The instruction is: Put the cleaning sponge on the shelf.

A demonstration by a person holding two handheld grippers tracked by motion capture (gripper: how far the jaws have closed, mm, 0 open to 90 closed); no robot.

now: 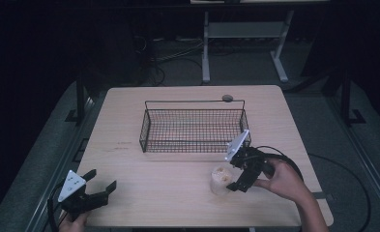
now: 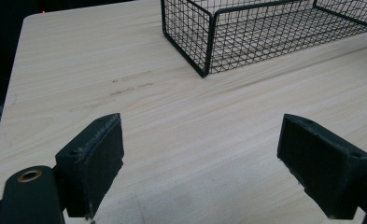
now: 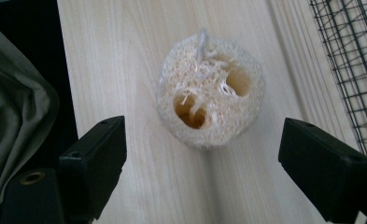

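At the lower left of the high view, the left gripper (image 1: pixel 100 183) idles, jaws wide, empty. Right of centre, the loofah (image 1: pixel 221 179) stands upright on the bench (image 1: pixel 129 121), just ahead of the right gripper (image 1: pixel 229 175), whose wide jaws hover above it, far nearer.

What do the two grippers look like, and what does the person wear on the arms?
Both the left gripper and the right gripper are black, with two blocky jaws faced with dark pads. Each carries a grey three-cornered plate with small dots on top and trails a black cable. The forearms look bare; no sleeves are visible.
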